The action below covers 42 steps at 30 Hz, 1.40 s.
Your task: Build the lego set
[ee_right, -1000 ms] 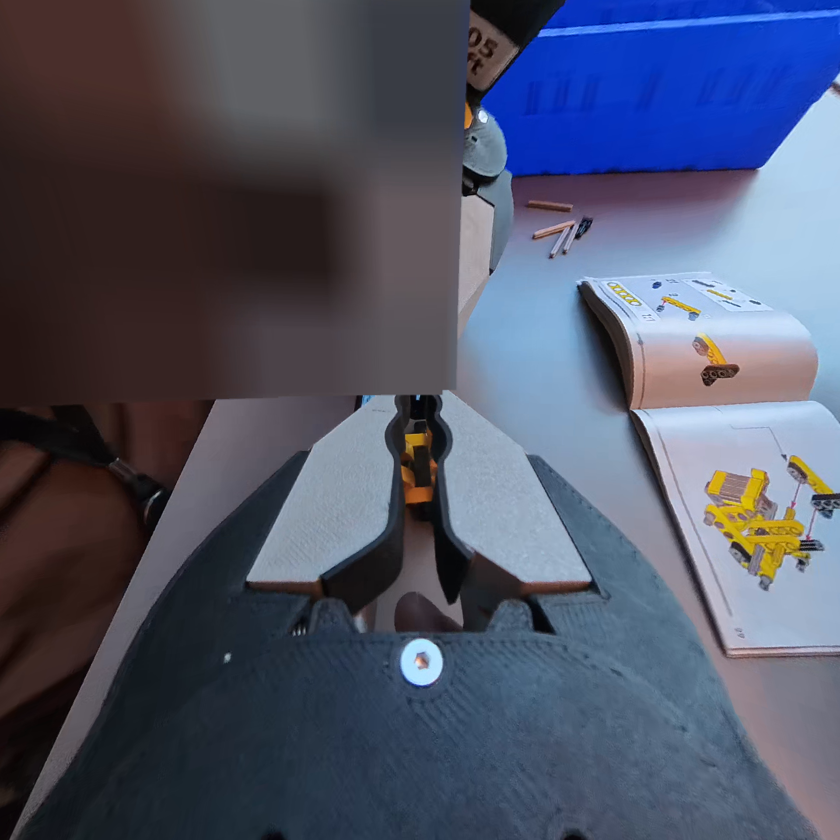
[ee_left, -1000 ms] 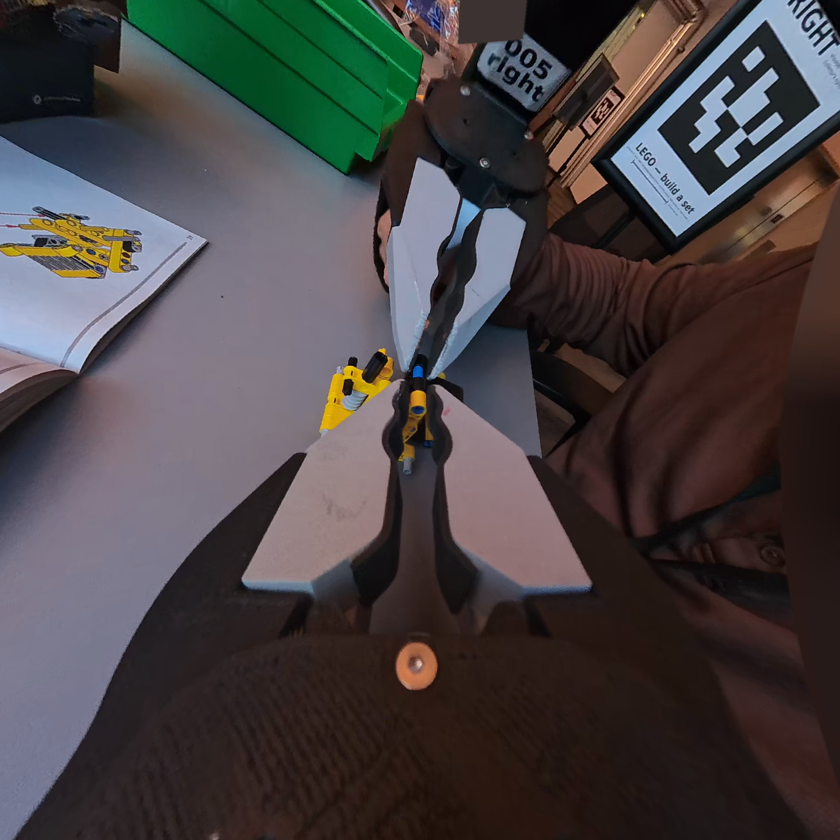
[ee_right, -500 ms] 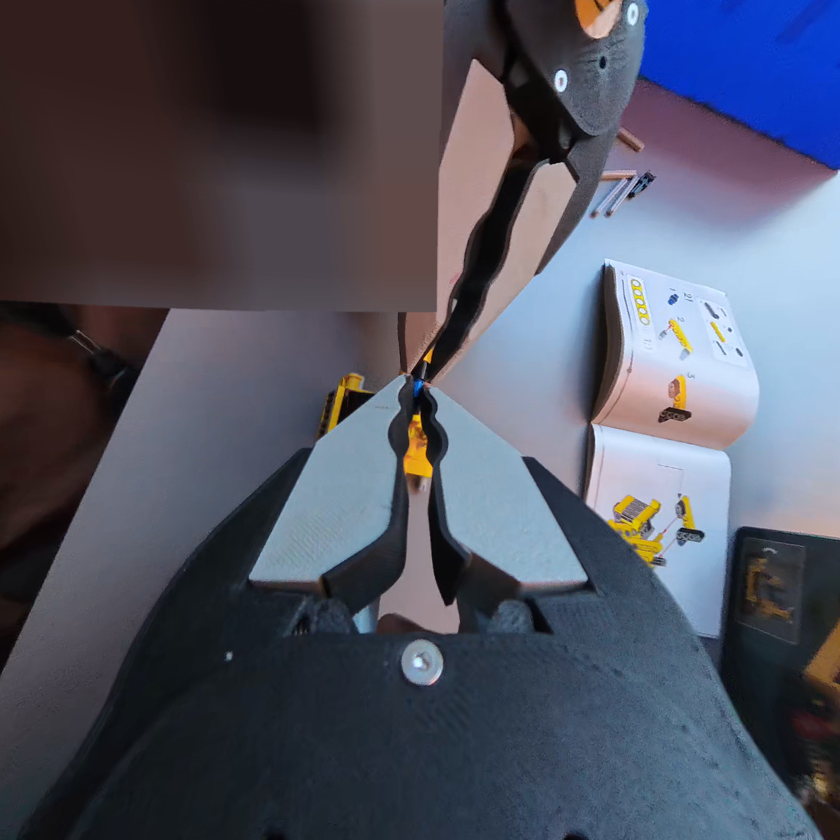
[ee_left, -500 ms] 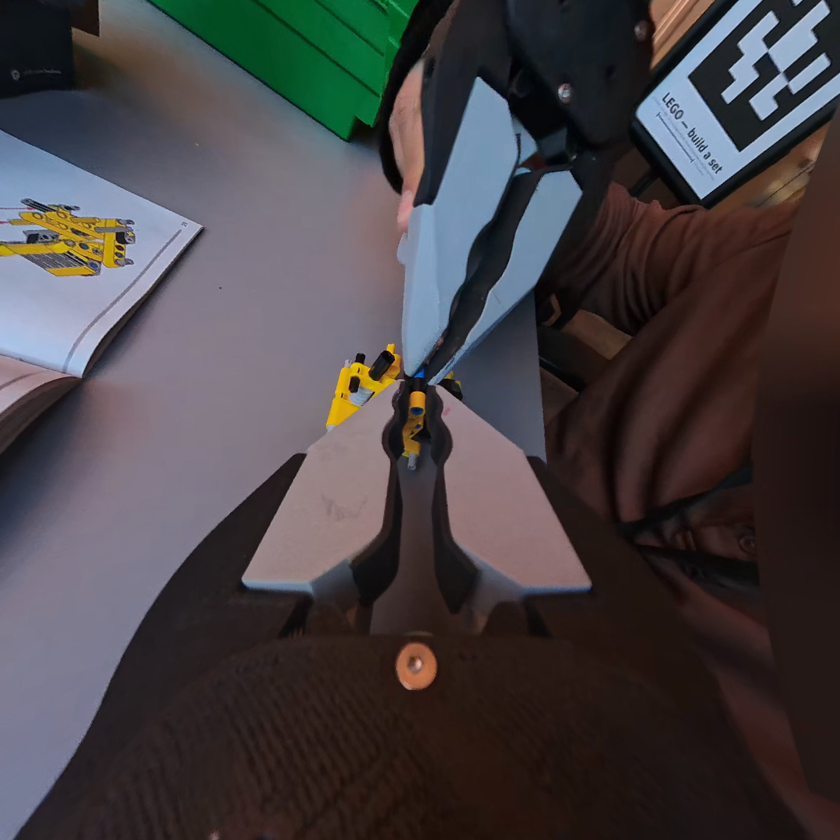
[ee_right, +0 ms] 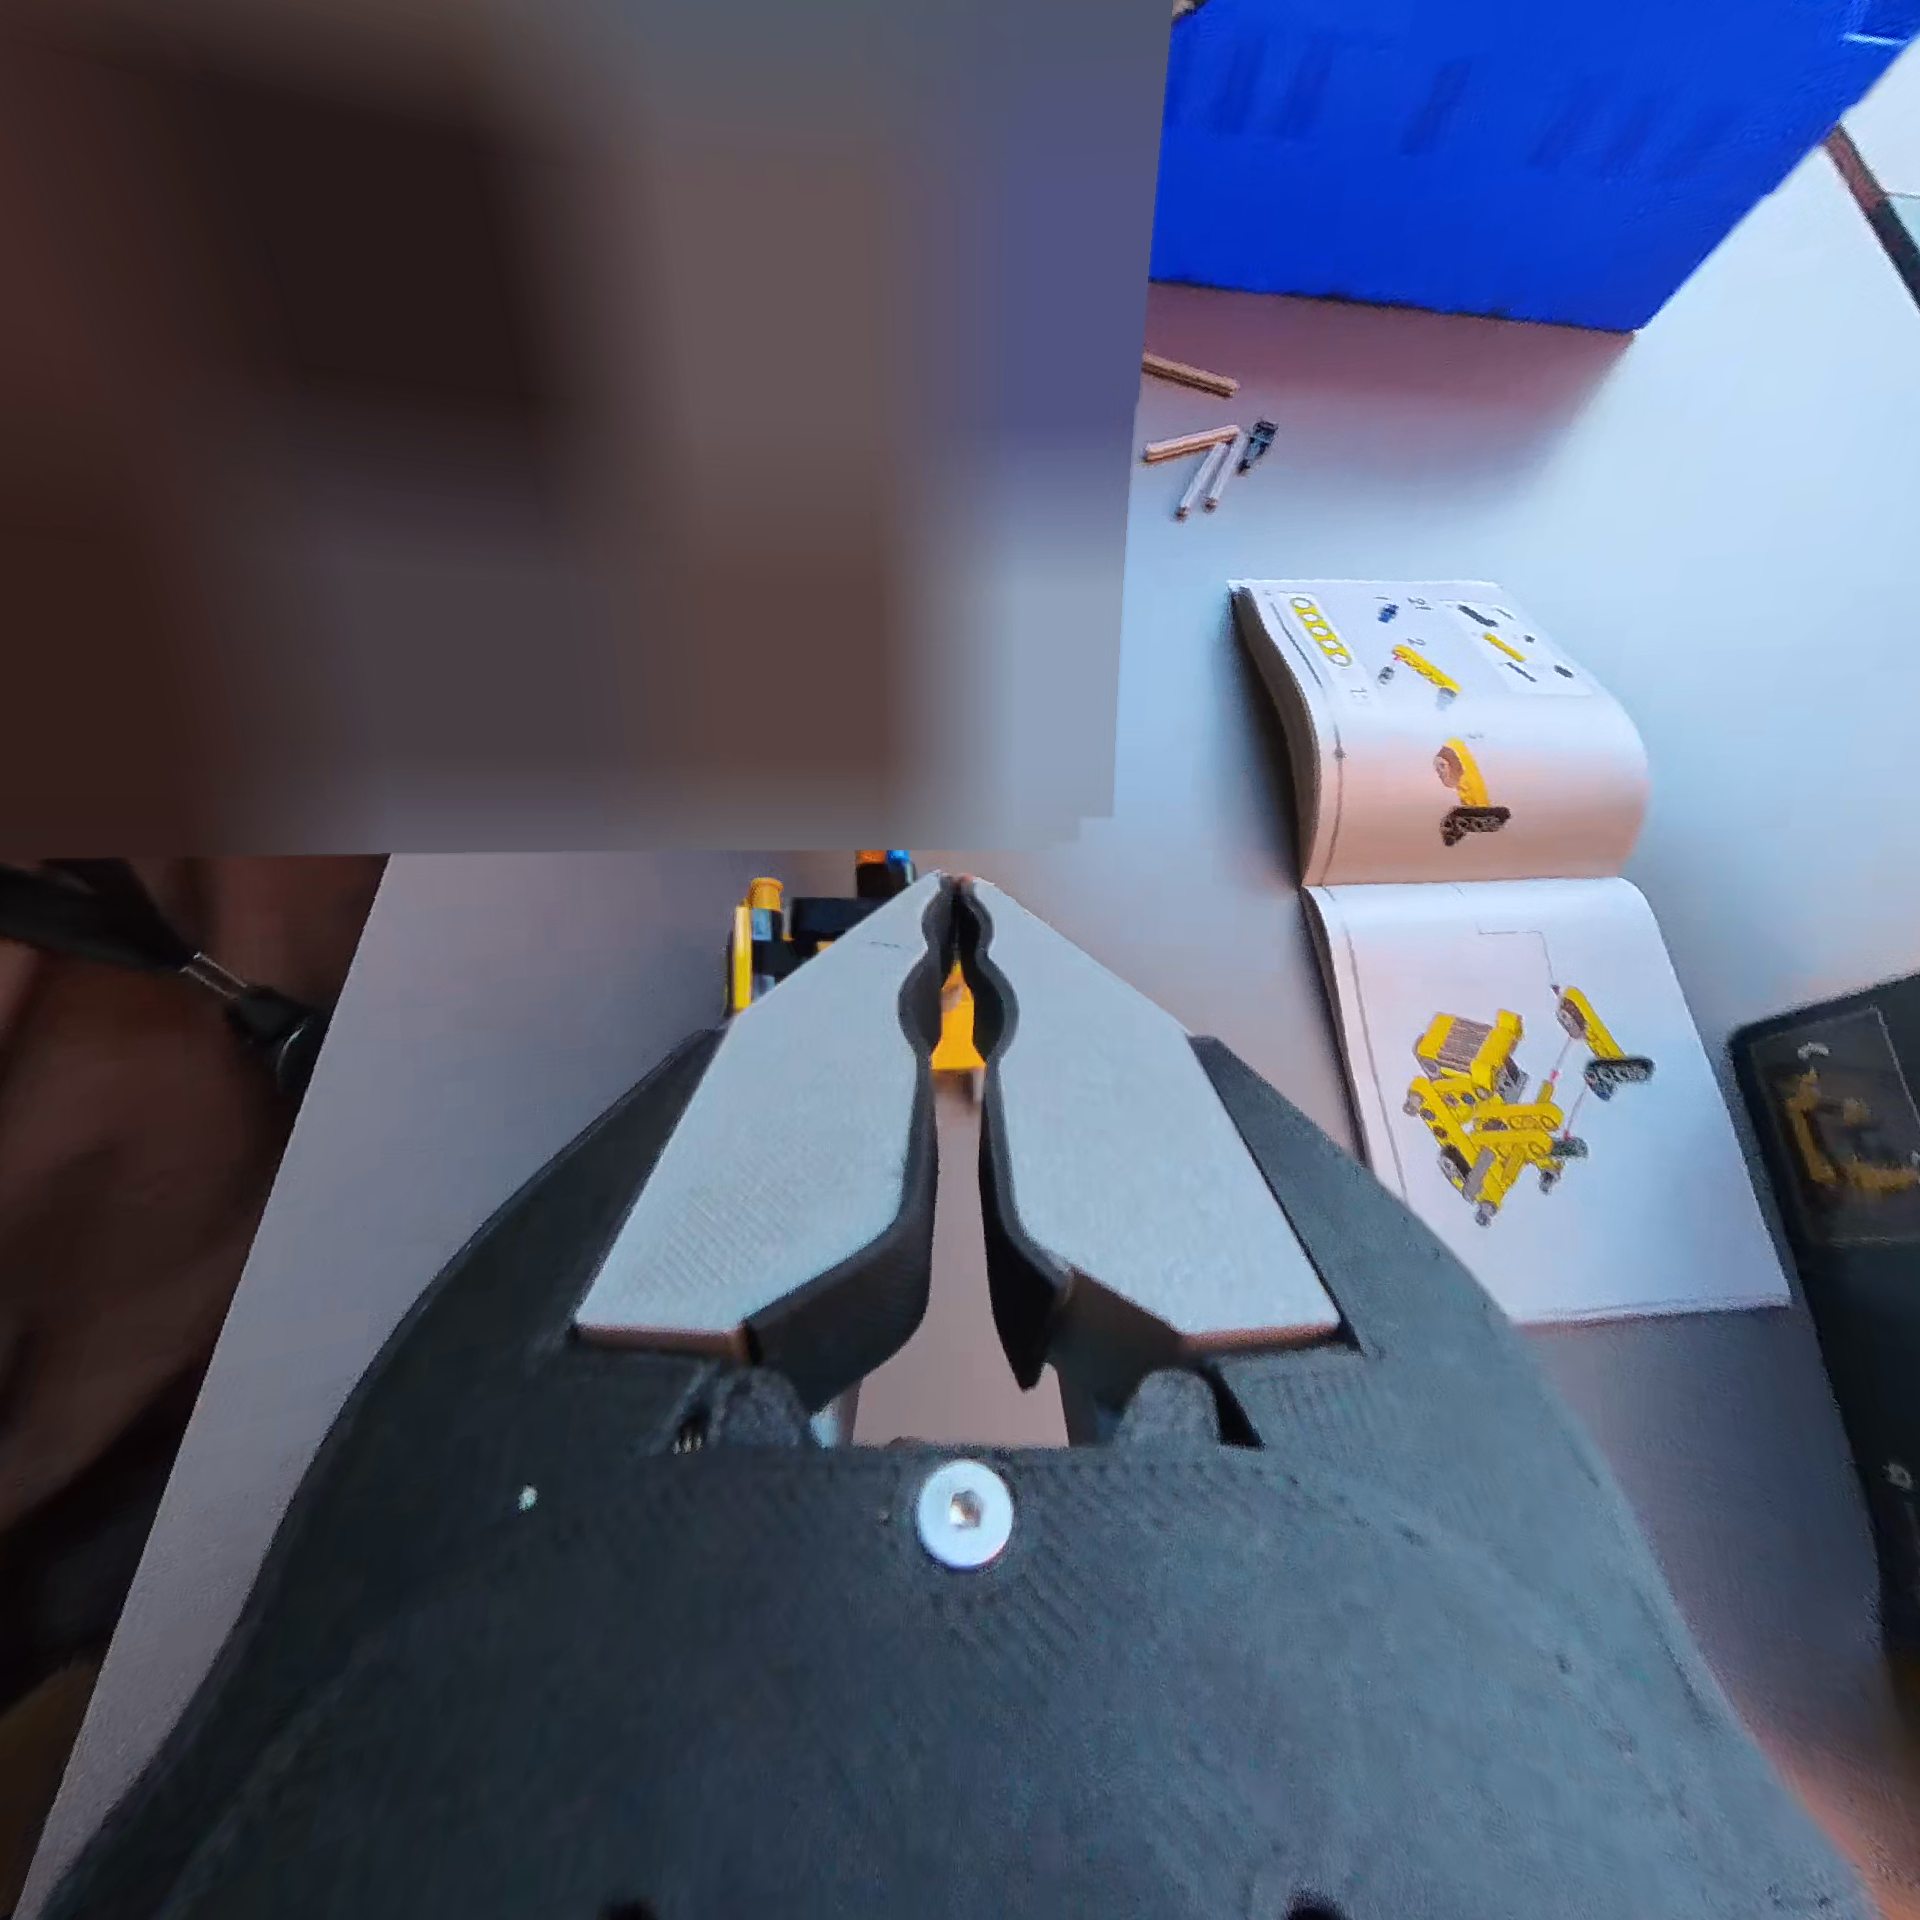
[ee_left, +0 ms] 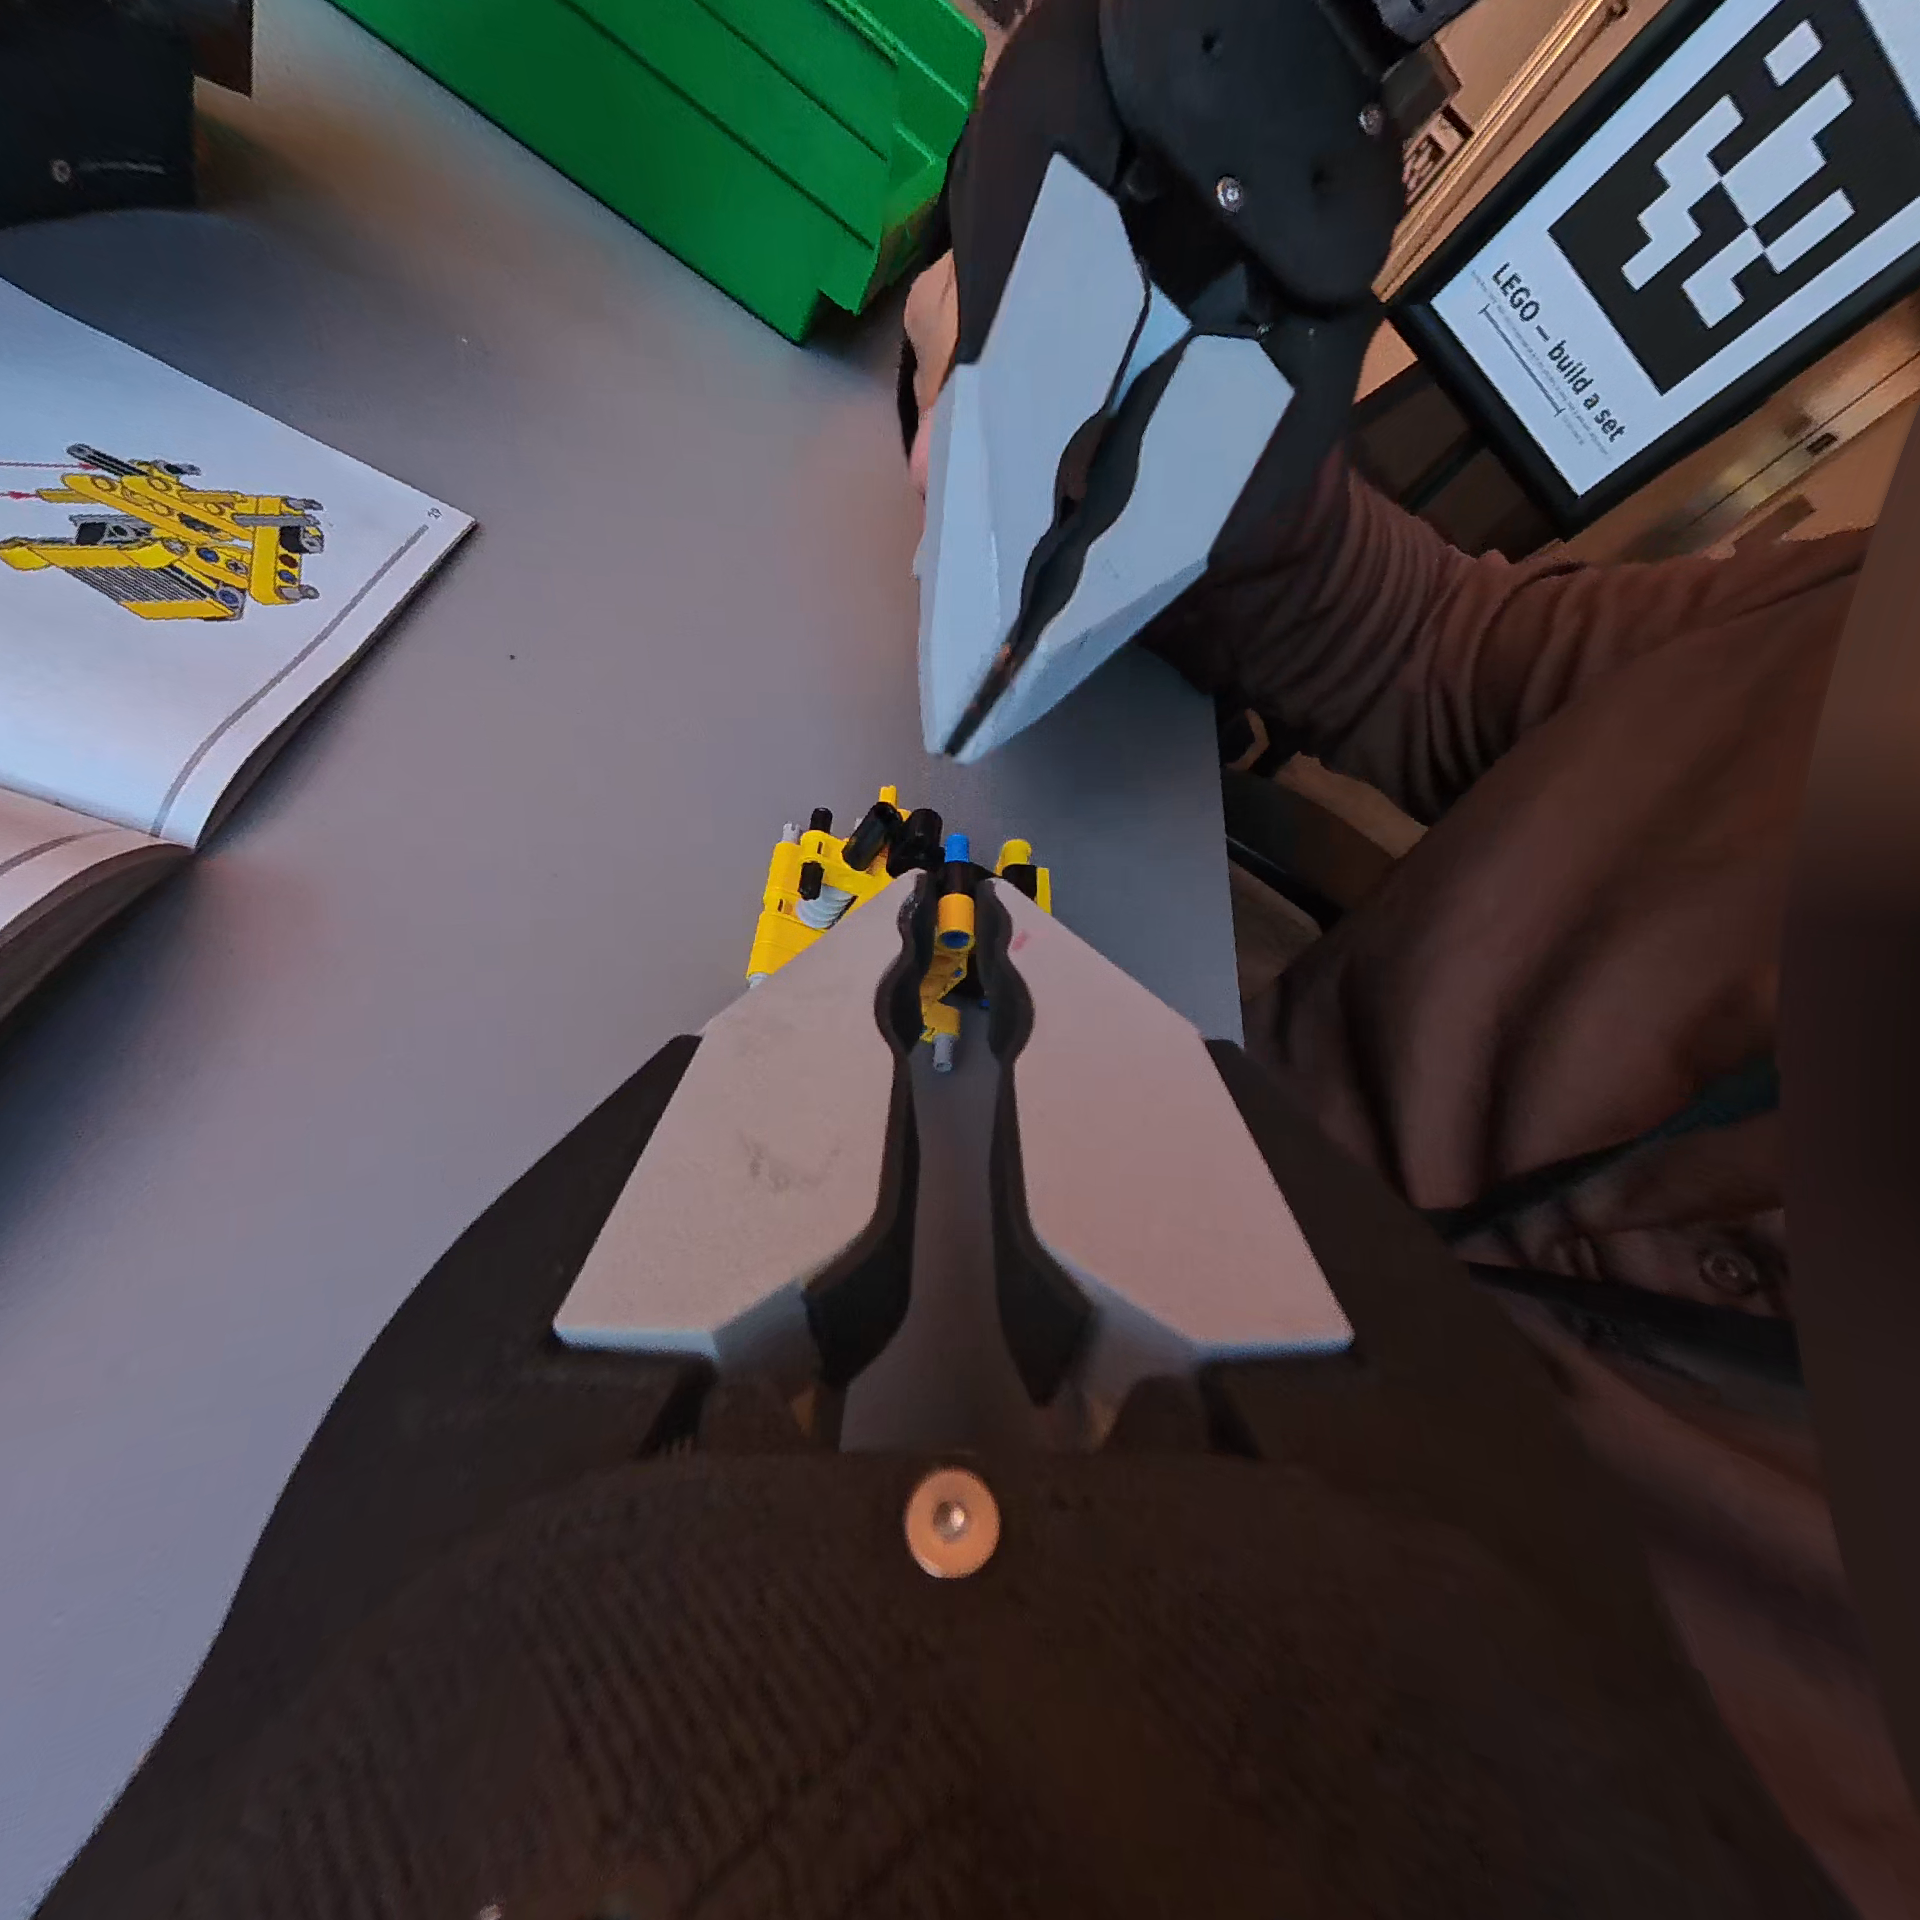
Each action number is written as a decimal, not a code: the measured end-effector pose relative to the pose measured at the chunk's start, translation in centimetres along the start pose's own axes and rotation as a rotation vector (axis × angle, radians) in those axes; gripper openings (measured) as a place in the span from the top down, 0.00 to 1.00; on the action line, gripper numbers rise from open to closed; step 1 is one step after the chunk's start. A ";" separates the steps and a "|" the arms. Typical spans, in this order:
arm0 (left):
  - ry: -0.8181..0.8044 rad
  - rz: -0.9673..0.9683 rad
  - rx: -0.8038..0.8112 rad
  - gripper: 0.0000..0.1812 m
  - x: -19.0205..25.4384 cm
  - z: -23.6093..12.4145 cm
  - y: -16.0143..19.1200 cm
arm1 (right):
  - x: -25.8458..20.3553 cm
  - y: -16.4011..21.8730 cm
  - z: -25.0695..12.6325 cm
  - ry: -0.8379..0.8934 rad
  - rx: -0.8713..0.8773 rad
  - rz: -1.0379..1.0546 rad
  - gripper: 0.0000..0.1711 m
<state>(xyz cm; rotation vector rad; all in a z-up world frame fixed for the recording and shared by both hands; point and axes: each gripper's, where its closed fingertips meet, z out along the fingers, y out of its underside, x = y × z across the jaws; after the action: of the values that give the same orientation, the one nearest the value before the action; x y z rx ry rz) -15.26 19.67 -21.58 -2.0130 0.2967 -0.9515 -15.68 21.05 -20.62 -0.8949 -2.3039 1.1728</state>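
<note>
My left gripper (ee_left: pixel 951 883) is shut on a small yellow lego piece (ee_left: pixel 951 930) with a blue pin (ee_left: pixel 956 847) sticking out past the fingertips. Just behind it a partly built yellow and black lego model (ee_left: pixel 805 904) lies on the grey table. My right gripper (ee_left: pixel 951 743) hangs above and beyond them, shut, with nothing visible between its tips. In the right wrist view my right gripper (ee_right: pixel 951 883) is shut, and the model (ee_right: pixel 764 935) lies on the table below its tips. Some yellow shows through the gap between the fingers.
An open instruction booklet (ee_left: pixel 156 582) lies to the left, also in the right wrist view (ee_right: pixel 1507 1091). Green bins (ee_left: pixel 707 135) stand at the back. A blue bin (ee_right: pixel 1507 156), loose pins (ee_right: pixel 1210 457) and a black box (ee_right: pixel 1839 1143) are nearby. The table edge (ee_left: pixel 1231 883) and a brown sleeve (ee_left: pixel 1507 675) are close. Both grippers' tips are close together, under 4 cm apart.
My right gripper's tips were touching the blue pin on the left-held piece. They have now pulled up and away from it. The left gripper has kept its hold and barely moved.
</note>
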 end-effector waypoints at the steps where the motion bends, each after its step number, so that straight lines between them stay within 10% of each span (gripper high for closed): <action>1: -0.003 0.003 0.001 0.97 0.0 0.0 0.0 | 0.2 0.1 -0.3 0.016 0.005 0.009 1.00; 42: -0.045 0.056 0.001 0.97 0.0 0.0 0.0 | -1.0 0.7 1.1 0.026 -0.052 -0.099 0.98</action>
<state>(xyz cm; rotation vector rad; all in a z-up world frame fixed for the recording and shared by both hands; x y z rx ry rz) -15.22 19.69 -21.59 -2.0124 0.3265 -0.8697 -15.39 20.02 -21.85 -0.7997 -2.3390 1.0587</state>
